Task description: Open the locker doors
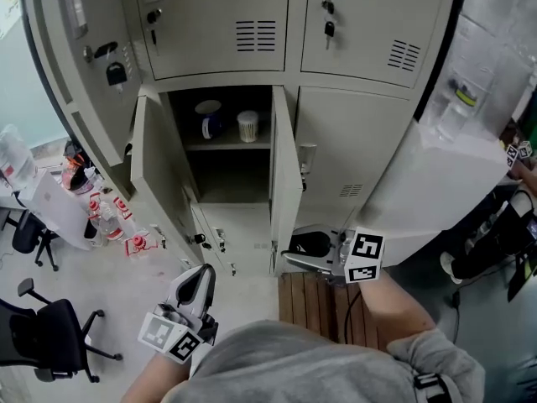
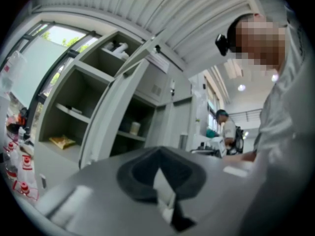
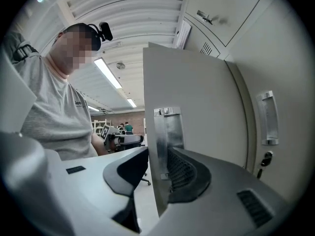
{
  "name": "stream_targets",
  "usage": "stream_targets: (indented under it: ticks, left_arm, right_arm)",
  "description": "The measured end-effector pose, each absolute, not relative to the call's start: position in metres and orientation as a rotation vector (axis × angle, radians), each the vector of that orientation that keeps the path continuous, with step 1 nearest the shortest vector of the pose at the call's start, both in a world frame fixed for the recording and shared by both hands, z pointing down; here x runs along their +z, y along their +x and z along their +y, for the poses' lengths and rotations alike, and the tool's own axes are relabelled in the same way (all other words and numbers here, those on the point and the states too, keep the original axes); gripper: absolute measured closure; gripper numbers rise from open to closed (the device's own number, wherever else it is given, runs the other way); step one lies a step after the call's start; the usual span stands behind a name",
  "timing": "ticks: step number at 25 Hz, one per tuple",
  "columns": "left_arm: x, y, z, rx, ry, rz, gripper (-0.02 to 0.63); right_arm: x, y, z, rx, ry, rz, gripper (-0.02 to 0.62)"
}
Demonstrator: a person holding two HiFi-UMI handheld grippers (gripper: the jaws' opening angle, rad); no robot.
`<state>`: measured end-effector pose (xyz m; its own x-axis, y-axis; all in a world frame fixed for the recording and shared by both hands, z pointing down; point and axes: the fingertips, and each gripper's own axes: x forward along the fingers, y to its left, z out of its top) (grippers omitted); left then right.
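A bank of grey lockers [image 1: 352,149] stands in front of me. One middle compartment is open, with a blue mug [image 1: 208,120] and a white cup [image 1: 247,126] on its shelf. Its left door [image 1: 149,154] and right door [image 1: 285,175] both swing outward. My right gripper [image 1: 295,250] is at the lower free edge of the right door. In the right gripper view that door edge [image 3: 160,132], with its metal latch plate, stands between the open jaws of the gripper [image 3: 157,156], and a gap shows on the left side. My left gripper [image 1: 203,274] hangs lower left, shut and empty [image 2: 157,154].
Closed doors with handles and keys lie above, below [image 1: 201,239] and right [image 3: 267,117]. Bottles with red labels [image 1: 109,217] and office chairs [image 1: 50,326] stand left. A wooden slatted board [image 1: 319,305] lies under me. A white cabinet [image 1: 445,183] stands right.
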<state>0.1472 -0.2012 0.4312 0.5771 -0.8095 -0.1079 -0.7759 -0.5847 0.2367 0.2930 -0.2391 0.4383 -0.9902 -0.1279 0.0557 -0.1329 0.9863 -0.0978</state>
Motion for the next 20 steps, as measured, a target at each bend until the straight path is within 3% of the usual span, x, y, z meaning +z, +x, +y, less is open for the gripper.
stream_targets:
  ticks: [20]
  left_arm:
    - [0.433, 0.178, -0.188, -0.306, 2.665, -1.28, 0.601]
  right_arm:
    - [0.437, 0.37, -0.256, 0.136, 0.527, -3.062, 0.456]
